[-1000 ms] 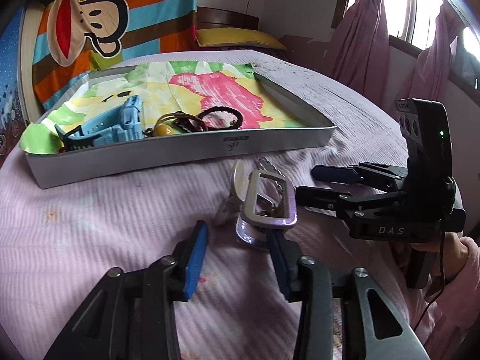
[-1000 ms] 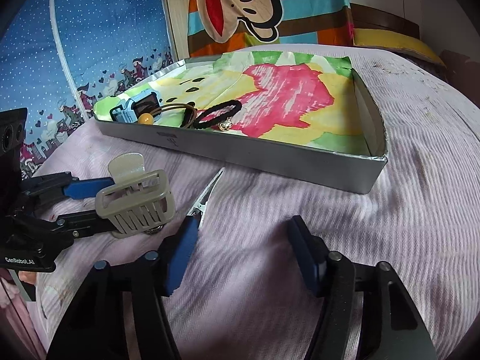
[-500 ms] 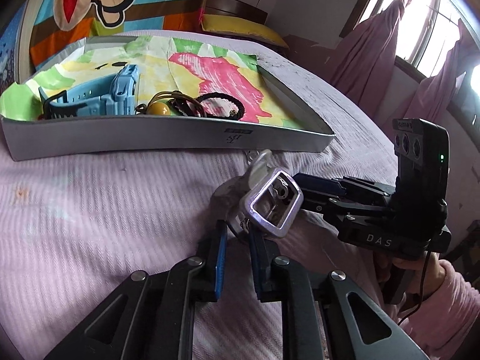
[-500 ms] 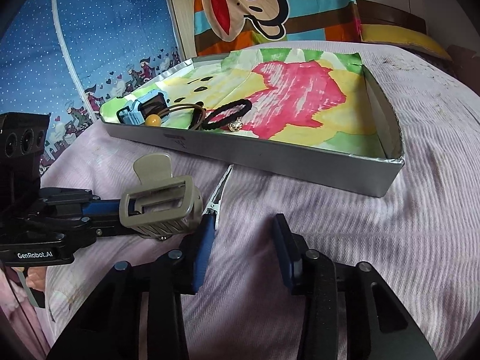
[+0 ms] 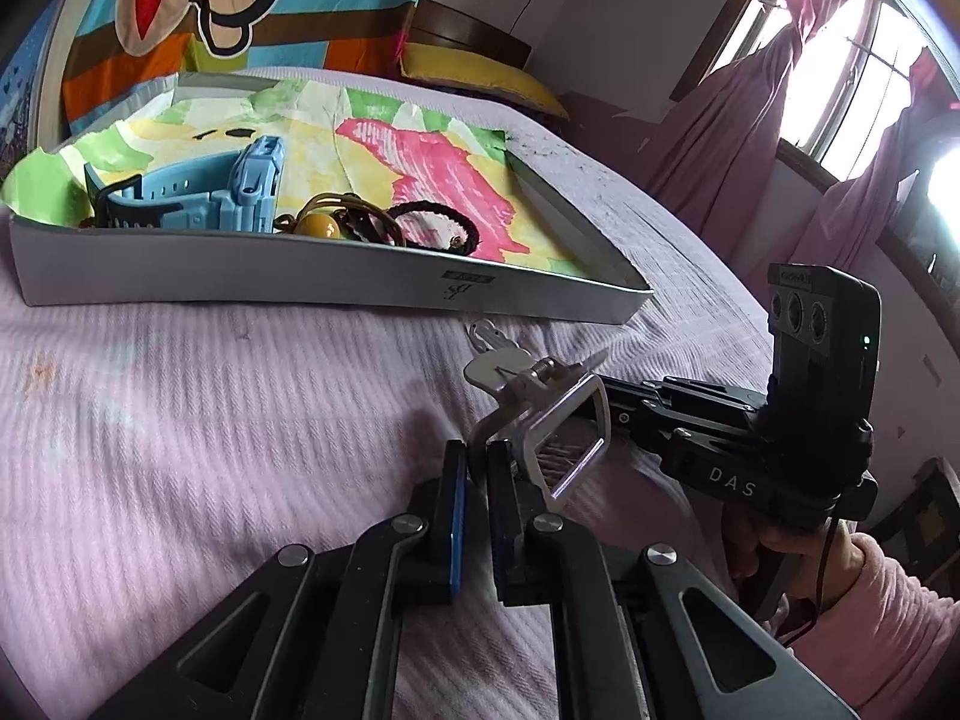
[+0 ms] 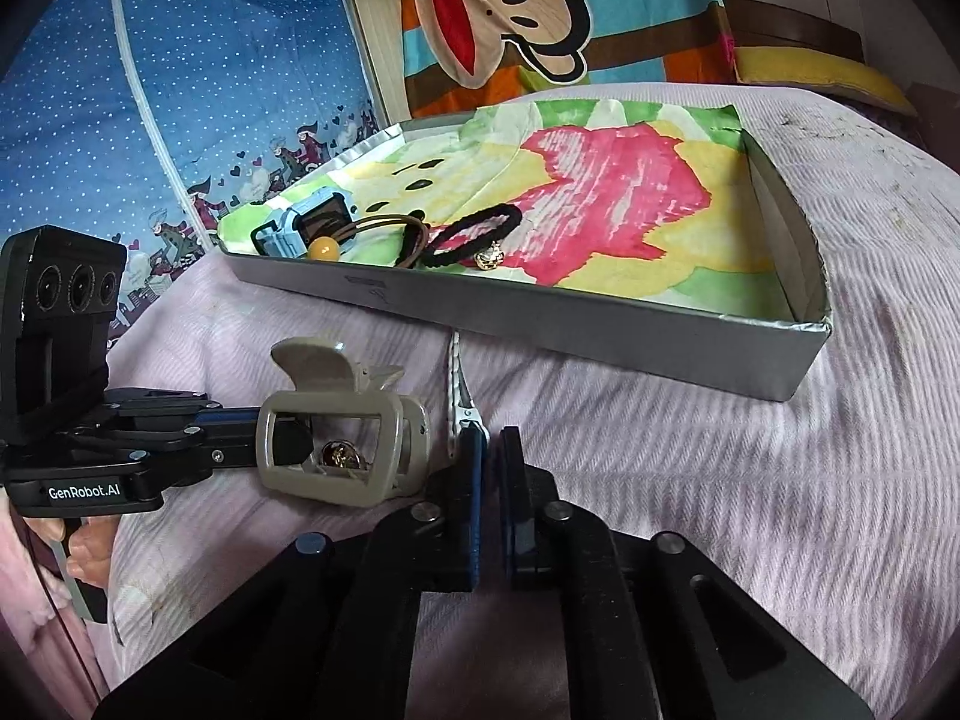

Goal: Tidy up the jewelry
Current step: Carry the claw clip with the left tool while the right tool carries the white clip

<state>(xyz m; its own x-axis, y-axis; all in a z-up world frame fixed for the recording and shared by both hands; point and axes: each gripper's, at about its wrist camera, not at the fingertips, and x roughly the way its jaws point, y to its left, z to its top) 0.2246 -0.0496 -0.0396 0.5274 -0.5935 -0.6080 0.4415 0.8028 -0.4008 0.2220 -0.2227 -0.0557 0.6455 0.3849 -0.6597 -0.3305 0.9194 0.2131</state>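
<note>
A beige claw hair clip (image 5: 543, 420) is lifted just above the pink bedspread; my left gripper (image 5: 477, 468) is shut on its edge. The clip also shows in the right wrist view (image 6: 336, 450). A slim silver hair clip (image 6: 459, 390) lies on the bed in front of the tray; my right gripper (image 6: 489, 450) is shut on its near end. The grey tray (image 6: 600, 336) with a colourful paper liner holds a blue watch (image 5: 210, 198), a brown hair tie with a yellow bead (image 6: 324, 249) and a black hair tie (image 6: 474, 228).
The tray's front wall (image 5: 300, 282) stands just beyond both grippers. A striped monkey-print cloth (image 6: 510, 12) hangs behind the tray. Pink curtains (image 5: 750, 138) and a window are at the right. A yellow pillow (image 5: 480, 78) lies at the bed's far end.
Both grippers have closed from open. The left one closed on the claw clip and lifted it; the right one closed on the silver clip's end.
</note>
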